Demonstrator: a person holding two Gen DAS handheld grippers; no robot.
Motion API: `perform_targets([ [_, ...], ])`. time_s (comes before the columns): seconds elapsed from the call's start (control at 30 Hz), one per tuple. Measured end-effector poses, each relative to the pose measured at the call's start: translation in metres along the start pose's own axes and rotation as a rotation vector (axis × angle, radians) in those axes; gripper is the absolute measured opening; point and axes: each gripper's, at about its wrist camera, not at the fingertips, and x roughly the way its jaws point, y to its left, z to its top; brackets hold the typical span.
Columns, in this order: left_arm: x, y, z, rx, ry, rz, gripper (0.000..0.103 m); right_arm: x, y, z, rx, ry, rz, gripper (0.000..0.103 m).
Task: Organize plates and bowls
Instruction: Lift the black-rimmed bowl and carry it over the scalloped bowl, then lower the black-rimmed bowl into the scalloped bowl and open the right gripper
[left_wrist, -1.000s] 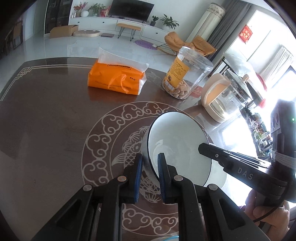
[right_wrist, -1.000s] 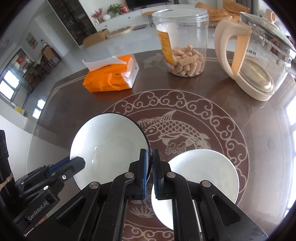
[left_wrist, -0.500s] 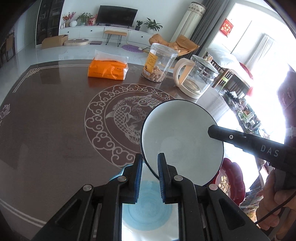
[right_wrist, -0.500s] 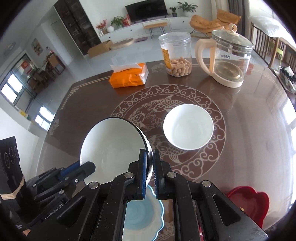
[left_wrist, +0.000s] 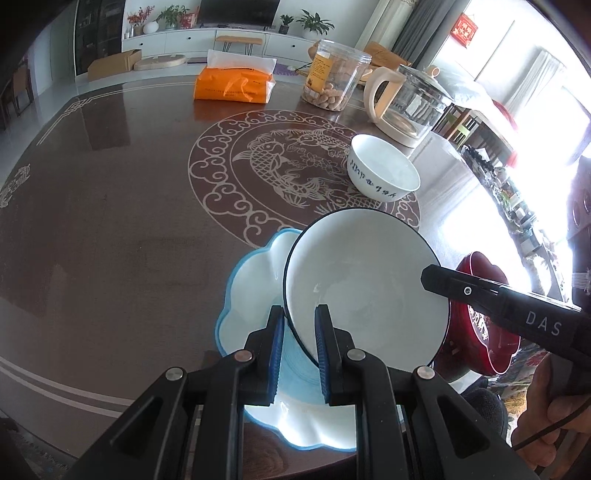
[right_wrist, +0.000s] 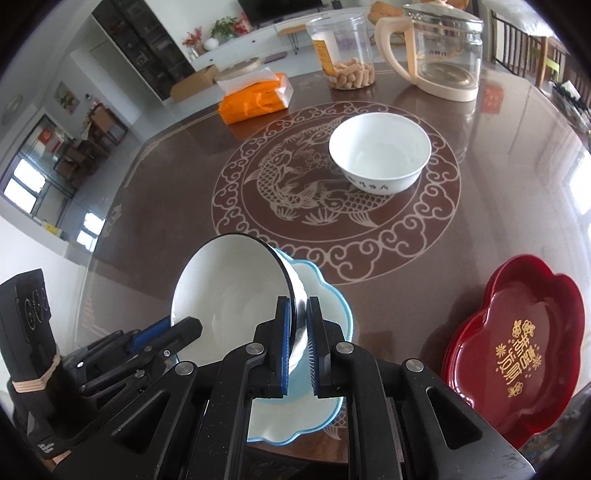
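While tilted over blue plate (left_wrist: 255, 280), dark-rimmed bowl (left_wrist: 365, 291) clamped by both hand-held grippers (left_wrist: 299, 354) (right_wrist: 296, 349)

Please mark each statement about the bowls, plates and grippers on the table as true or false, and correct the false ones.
1. Both grippers clamp the rim of the black-rimmed bowl. True: left gripper, right gripper.
2. The black-rimmed bowl is held level. False: it is tilted steeply.
3. The blue-rimmed plate lies beneath the held bowl. True.
4. The white bowl sits on the red tray. False: it stands on the table's fish pattern.
5. The clear jar is empty. False: snacks fill its bottom.
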Motion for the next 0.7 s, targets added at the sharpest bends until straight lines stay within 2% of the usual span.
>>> perform_targets([
  [0.27, 0.004, 0.005, -0.002, 0.006, 0.001, 0.021, 0.016, 0.022, -0.005, -0.017, 0.022, 0.047, 0.002, 0.011],
  [0.7, 0.010, 0.003, -0.008, 0.025, 0.010, 0.020, 0.016, 0.023, -0.008, -0.025, 0.051, 0.040, 0.003, 0.011],
])
